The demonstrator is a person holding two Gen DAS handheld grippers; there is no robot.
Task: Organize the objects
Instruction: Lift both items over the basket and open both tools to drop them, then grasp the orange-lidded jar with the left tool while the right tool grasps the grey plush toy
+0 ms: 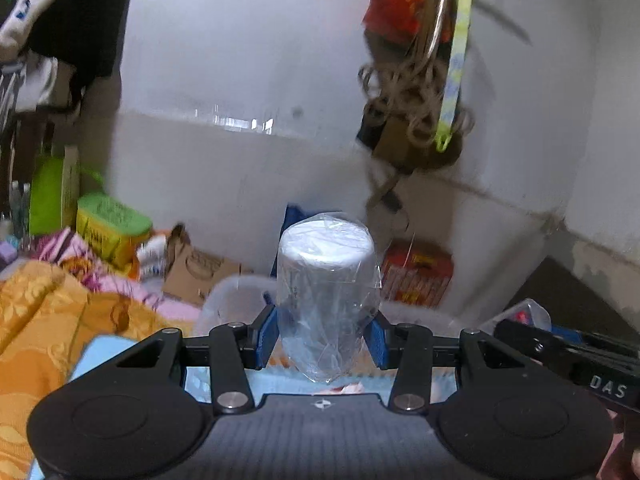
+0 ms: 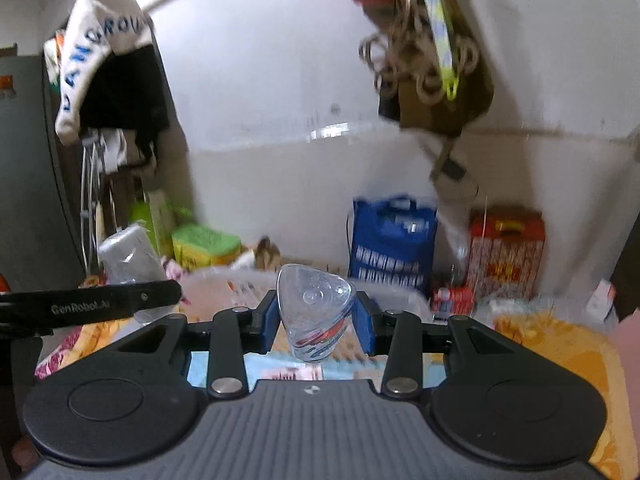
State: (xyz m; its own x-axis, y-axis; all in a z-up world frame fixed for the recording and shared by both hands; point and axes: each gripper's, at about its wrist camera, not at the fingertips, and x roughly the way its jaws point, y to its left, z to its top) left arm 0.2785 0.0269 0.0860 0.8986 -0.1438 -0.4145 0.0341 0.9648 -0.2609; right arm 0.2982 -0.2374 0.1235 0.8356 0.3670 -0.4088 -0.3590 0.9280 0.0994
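My left gripper point(image 1: 323, 336) is shut on a white cylinder wrapped in clear plastic point(image 1: 328, 292), held upright above the bed; it also shows at the left of the right wrist view point(image 2: 130, 258). My right gripper point(image 2: 316, 322) is shut on a clear plastic triangular container point(image 2: 316, 304) with red and blue print inside; it also shows at the right edge of the left wrist view point(image 1: 524, 314). A clear plastic bin point(image 2: 400, 294) lies just beyond both grippers, its rim also showing in the left wrist view point(image 1: 236, 292).
An orange blanket point(image 1: 48, 320) covers the bed. Against the white wall stand a blue bag point(image 2: 392, 240), a red box point(image 2: 506, 254), a green-lidded yellow box point(image 1: 112, 226) and a brown paper bag point(image 1: 196, 268). A bag with cords point(image 2: 436, 76) hangs overhead.
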